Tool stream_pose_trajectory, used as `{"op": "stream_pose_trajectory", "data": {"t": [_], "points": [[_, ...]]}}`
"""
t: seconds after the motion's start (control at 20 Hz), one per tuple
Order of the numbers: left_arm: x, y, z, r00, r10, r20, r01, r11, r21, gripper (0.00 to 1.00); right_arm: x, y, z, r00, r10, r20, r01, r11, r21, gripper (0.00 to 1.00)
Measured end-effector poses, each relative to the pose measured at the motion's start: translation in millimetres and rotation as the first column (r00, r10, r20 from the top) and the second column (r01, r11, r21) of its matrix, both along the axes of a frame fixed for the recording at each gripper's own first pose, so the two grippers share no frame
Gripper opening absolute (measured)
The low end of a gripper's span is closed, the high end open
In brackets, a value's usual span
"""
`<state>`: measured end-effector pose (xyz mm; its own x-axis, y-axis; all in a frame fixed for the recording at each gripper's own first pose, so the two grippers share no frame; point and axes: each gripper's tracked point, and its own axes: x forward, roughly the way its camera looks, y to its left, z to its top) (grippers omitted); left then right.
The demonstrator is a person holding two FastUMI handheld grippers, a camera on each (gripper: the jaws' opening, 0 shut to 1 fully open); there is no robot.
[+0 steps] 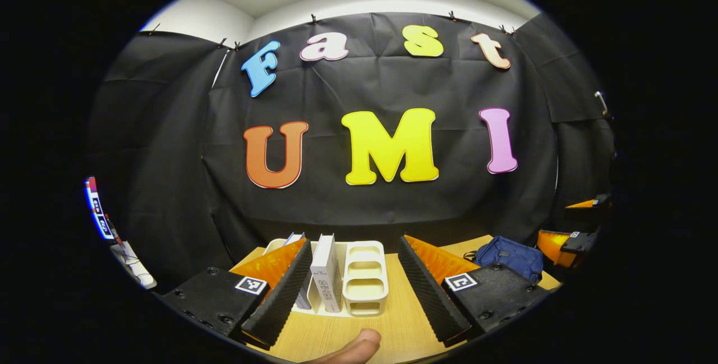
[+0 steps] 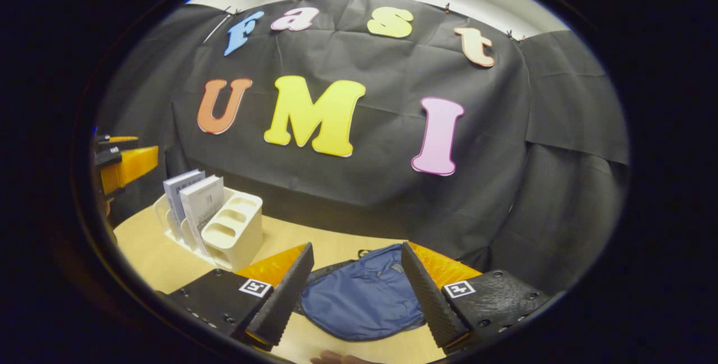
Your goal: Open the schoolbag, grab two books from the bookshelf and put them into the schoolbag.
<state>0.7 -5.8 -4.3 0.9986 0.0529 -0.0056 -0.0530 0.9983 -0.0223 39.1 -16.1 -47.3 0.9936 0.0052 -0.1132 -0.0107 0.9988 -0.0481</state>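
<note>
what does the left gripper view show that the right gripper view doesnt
Left gripper view alone: a fingertip at the bottom edge, and the bookshelf seen head-on between the open left gripper, with the schoolbag off to the right.

Right gripper view alone: the schoolbag up close, lying flat on the table between the open right gripper, and the front book's cover.

Both: the wooden table, the white bookshelf with two upright books, the blue schoolbag, and the other gripper at the edge.

Black cloth [image 1: 381, 184] hangs across the back from 9 to 3 o'clock, white wall [image 1: 387, 2] at 12, wooden table [image 1: 392, 319] at 6.
</note>
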Motion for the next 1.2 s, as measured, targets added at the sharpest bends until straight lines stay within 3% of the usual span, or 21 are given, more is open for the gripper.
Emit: {"op": "stream_pose_trajectory", "data": {"t": [0.3, 0.35, 0.55, 0.7, 0.75, 0.8, 1.0, 1.15, 1.2], "points": [[-13, 18, -10, 0.999, 0.036, -0.019, -0.036, 0.999, 0.004, 0.99, 20, 42, -97, 0.985, 0.057, -0.164, -0.085, 0.983, -0.164, 0.99], [-17, 23, -13, 0.999, 0.040, -0.022, -0.040, 0.999, 0.003, 0.99, 23, 53, -114, 0.978, 0.073, -0.195, -0.111, 0.975, -0.191, 0.95], [-28, 31, -19, 0.999, 0.031, -0.029, -0.031, 0.999, -0.007, 0.99, 34, 93, -173, 0.951, 0.086, -0.298, -0.184, 0.930, -0.319, 0.99], [-33, 39, -20, 0.999, 0.040, -0.026, -0.040, 0.999, 0.003, 0.99, 49, 104, -216, 0.929, 0.015, -0.371, -0.190, 0.878, -0.440, 0.95], [-37, 43, -23, 0.999, 0.046, -0.026, -0.046, 0.999, 0.010, 0.99, 55, 104, -228, 0.917, -0.017, -0.397, -0.191, 0.858, -0.477, 0.99], [-39, 45, -24, 0.999, 0.048, -0.025, -0.047, 0.999, 0.012, 0.99, 60, 104, -237, 0.909, -0.052, -0.413, -0.182, 0.843, -0.507, 0.94], [-45, 59, -30, 0.997, 0.065, -0.035, -0.065, 0.998, 0.010, 0.99, 83, 100, -239, 0.889, -0.208, -0.408, -0.091, 0.792, -0.604, 0.94], [-48, 70, -38, 0.995, 0.080, -0.060, -0.080, 0.997, 0.000, 0.99, 94, 100, -235, 0.868, -0.296, -0.399, -0.035, 0.765, -0.643, 0.82], [-48, 73, -40, 0.994, 0.085, -0.066, -0.086, 0.996, -0.006, 0.99, 97, 99, -241, 0.854, -0.311, -0.416, -0.043, 0.756, -0.654, 0.71]]}}
